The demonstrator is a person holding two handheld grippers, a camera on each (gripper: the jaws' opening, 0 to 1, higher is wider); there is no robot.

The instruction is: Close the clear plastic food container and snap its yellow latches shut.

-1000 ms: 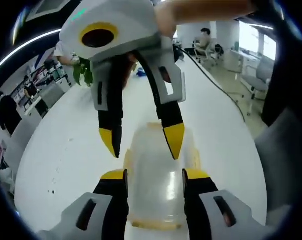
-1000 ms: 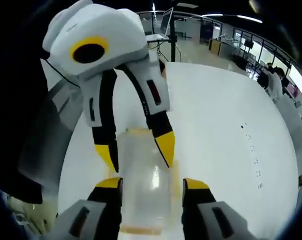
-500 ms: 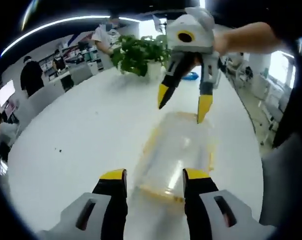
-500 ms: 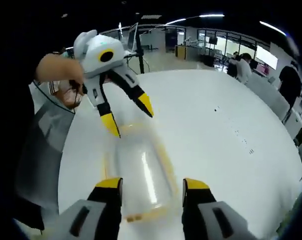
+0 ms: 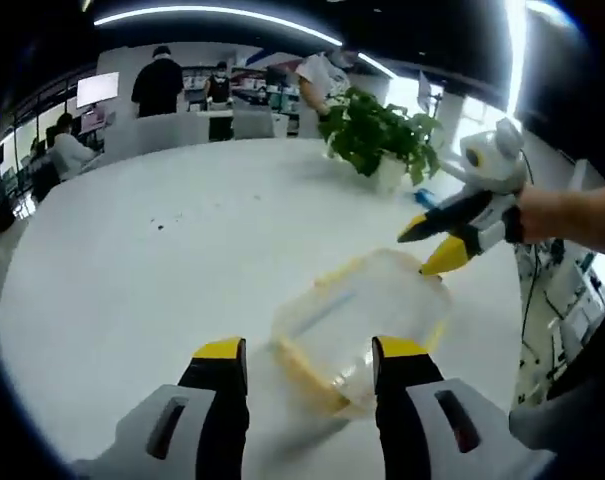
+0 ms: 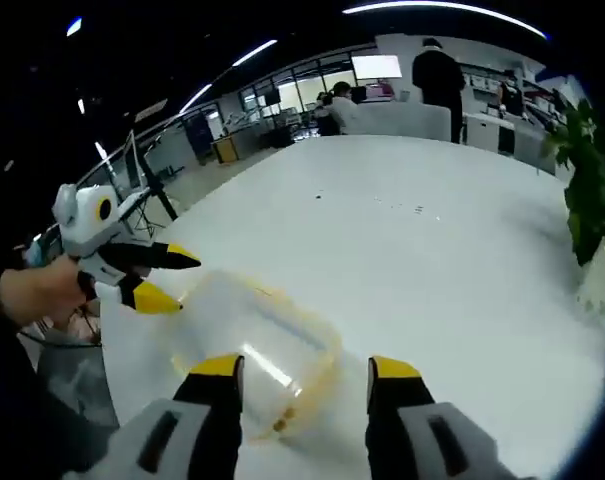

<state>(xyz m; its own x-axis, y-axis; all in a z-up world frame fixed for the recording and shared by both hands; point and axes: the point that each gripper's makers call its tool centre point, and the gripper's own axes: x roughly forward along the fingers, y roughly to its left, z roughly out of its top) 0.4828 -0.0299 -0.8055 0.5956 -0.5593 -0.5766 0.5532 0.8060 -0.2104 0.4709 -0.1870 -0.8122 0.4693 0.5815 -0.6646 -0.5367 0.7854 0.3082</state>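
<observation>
Table: I saw a large white round-edged table (image 5: 182,250), and the task's thing lay on it, well apart from the edges.
Plant: a green leafy plant in a white pot (image 5: 382,140) stood on the far part of the table, well apart from the container.
Container: the clear plastic food container with yellow rim and latches (image 5: 367,315) rested flat on the table, just ahead of my jaws in both views (image 6: 257,345). The lid seemed to lie on top; I could not tell if any latch was already snapped.
Left gripper: my left gripper with grey body and yellow-tipped black fingers (image 5: 307,350) had its jaws parted wide and gripped nothing; it hung just before the container's near end. From the other side it appeared at the left (image 6: 167,278), also apart and empty.
Right gripper: my right gripper of the same make (image 6: 304,368) was spread wide too, with nothing between the fingers. In the left gripper view it hovered beside the container's far corner (image 5: 432,250).
Step in hand: in my judgement I should press the lid down evenly first, then hold one end steady while the other gripper pushes a yellow latch until it clicks, one latch at a time, so the light box does not slide.
Writing: I could read no brand, label or text on any thing.
</observation>
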